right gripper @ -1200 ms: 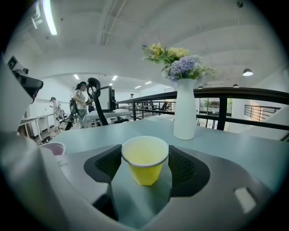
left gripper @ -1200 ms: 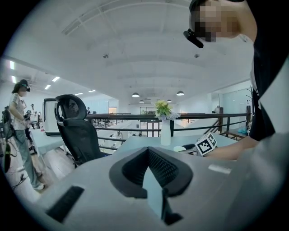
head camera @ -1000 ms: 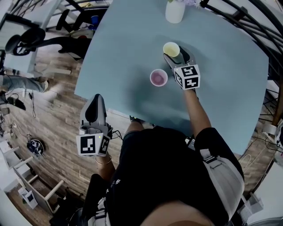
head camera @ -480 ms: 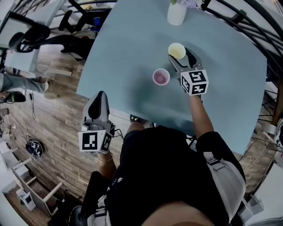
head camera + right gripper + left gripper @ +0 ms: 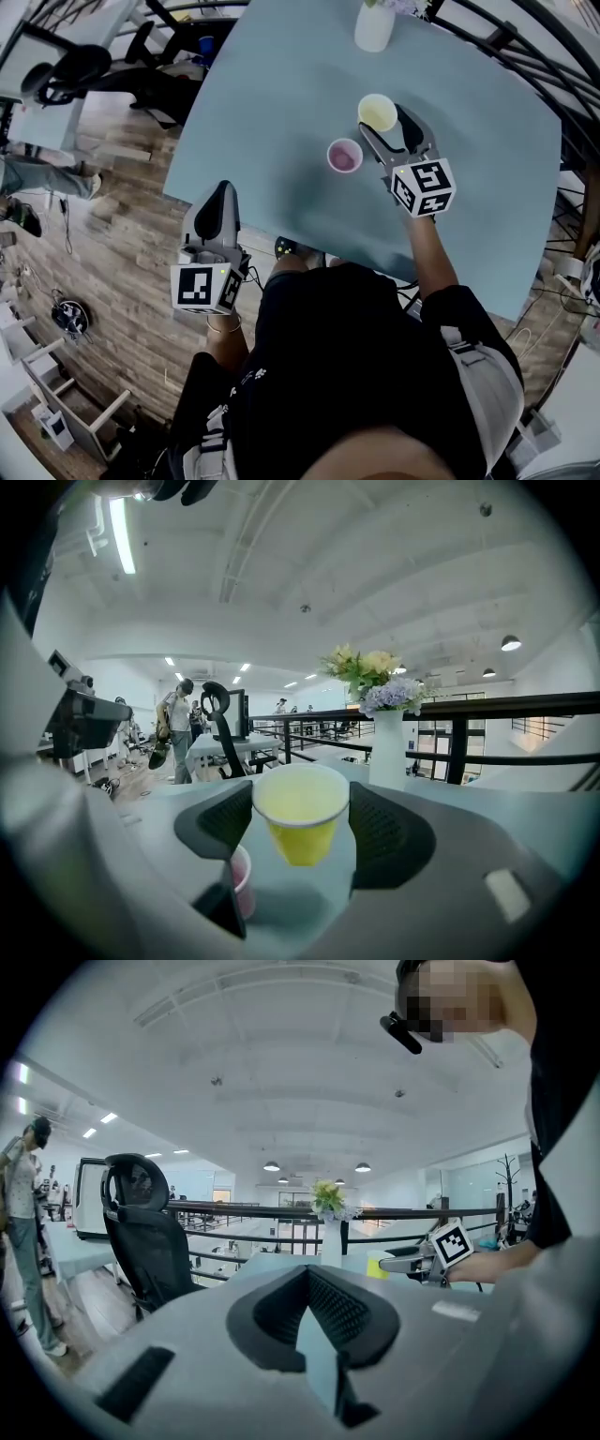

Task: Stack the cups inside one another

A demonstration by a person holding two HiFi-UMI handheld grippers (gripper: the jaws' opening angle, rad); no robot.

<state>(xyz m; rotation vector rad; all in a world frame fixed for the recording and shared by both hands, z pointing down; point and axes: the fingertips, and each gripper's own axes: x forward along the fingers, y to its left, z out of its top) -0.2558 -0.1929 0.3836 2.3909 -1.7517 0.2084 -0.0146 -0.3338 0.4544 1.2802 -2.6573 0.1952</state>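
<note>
Because my right gripper [image 5: 302, 829] clamps the yellow cup [image 5: 377, 112] only by its thin upper wall, clear of the table [image 5: 281, 94], I judge that squeezing harder could buckle it, while easing off could let it drop. The pink cup [image 5: 344, 156] stands upright just beside it; if I come down off-centre or tilted, the yellow base could catch its rim and knock it over. My left gripper [image 5: 314, 1321] hangs off the table edge, jaws pressed together on nothing, so it cannot steady the pink cup.
</note>
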